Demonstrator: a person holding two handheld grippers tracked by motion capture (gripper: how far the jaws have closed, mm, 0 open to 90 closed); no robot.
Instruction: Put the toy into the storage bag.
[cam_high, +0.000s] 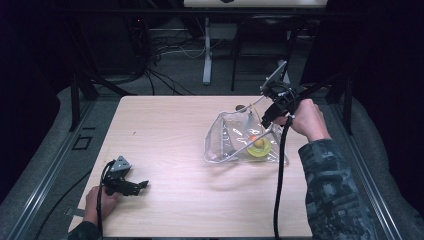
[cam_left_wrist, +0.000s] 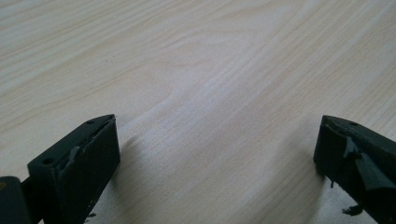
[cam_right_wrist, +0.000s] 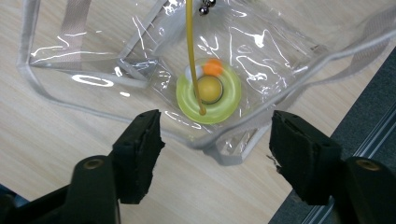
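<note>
Right tongs (cam_right_wrist: 212, 154) spread, empty, above bag edge | left tongs (cam_left_wrist: 217, 158) spread on bare surface (cam_left_wrist: 196, 70) | clear bag (cam_right_wrist: 140, 60) holds yellow-green ring (cam_right_wrist: 219, 109), yellow ball (cam_right_wrist: 210, 88), orange ball (cam_right_wrist: 213, 67), just beyond right tongs

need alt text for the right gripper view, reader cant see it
Seen from above, a clear plastic bag lies on a light wooden table, holding a yellow-green ring with a yellow ball at its centre and a small orange piece beside it. The right gripper hangs open above the bag's near edge, nothing between its black jaws.
</note>
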